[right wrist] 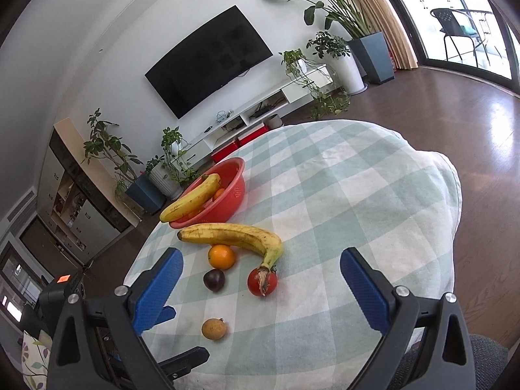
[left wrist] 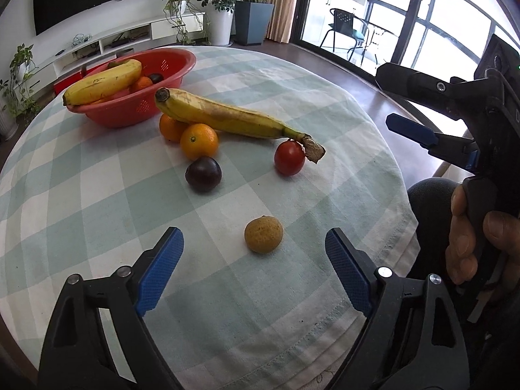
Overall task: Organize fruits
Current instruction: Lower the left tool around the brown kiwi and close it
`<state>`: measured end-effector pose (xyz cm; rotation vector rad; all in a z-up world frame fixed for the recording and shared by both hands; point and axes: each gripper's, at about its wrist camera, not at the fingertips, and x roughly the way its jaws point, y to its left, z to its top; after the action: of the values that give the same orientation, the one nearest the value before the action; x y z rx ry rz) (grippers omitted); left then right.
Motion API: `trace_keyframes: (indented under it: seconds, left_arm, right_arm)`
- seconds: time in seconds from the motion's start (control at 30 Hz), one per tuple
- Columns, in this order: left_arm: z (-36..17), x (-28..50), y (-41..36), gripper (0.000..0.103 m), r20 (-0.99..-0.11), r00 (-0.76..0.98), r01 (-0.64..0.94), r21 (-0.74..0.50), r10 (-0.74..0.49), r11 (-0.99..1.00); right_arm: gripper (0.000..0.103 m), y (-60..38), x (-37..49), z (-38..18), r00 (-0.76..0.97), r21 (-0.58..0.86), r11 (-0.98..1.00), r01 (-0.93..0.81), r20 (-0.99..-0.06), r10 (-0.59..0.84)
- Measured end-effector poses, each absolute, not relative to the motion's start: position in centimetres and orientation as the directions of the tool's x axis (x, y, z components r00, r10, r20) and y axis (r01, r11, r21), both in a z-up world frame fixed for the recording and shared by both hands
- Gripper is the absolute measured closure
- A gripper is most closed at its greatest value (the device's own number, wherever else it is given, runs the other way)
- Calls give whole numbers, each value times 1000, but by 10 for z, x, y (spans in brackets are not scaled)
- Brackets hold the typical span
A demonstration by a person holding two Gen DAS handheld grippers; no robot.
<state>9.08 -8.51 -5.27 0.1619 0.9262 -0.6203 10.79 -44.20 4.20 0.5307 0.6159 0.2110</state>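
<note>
Lying between my left tongs' (left wrist: 253, 260) spread blue pads, untouched: one small tan longan (left wrist: 263, 234), rough-skinned, on the checked cloth (left wrist: 97, 195). My right tongs (right wrist: 261, 286) also spread, empty. Beyond: dark plum (left wrist: 203, 174), tomato (left wrist: 289, 157), two oranges (left wrist: 199, 141), spotted banana (left wrist: 227, 117). Farthest: red basket (left wrist: 169, 74) holding another banana.

A round tabletop (left wrist: 292, 65) under a pale green-and-white checked cloth carries a red plastic basket (left wrist: 136, 107) at upper left, a long yellow banana (left wrist: 227, 117), two oranges (left wrist: 199, 140), a dark plum (left wrist: 203, 174), a red tomato (left wrist: 289, 158) and a small tan round fruit (left wrist: 263, 234).
</note>
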Motion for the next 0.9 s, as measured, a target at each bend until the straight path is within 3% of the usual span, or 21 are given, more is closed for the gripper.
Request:
trace_keyframes:
  seconds: [0.2,0.33,0.5,0.6,0.7,0.9]
  left_arm:
    - [-61,99,-97,37,-810,398,601,-125,-431,789]
    - [-70,102,-103,58,-826,370,622,-120,-425,774]
    - [-72,104,-105,59,-824,370,630,-117,-429,767]
    - [-73,102,-109,70,-830,382,638,-81,-407,765]
    - [-73,102,-107,73,-828,389,634,-78,-404,769]
    - [-74,99,-108,74,-826,403,639,-53,-393,767]
  right_arm:
    - [3,-441,107,42,802,527,849,-38,-490,341]
    - [3,-442,108,42,798,534,845,-28,-496,341]
    - [3,-442,108,42,798,534,845,-28,-497,341]
    - [4,-442,108,42,799,534,845,-29,-496,341]
    - [4,-442,108,42,798,534,845,-28,-498,341]
    - [4,-442,108,42,798,533,846,-28,-498,340]
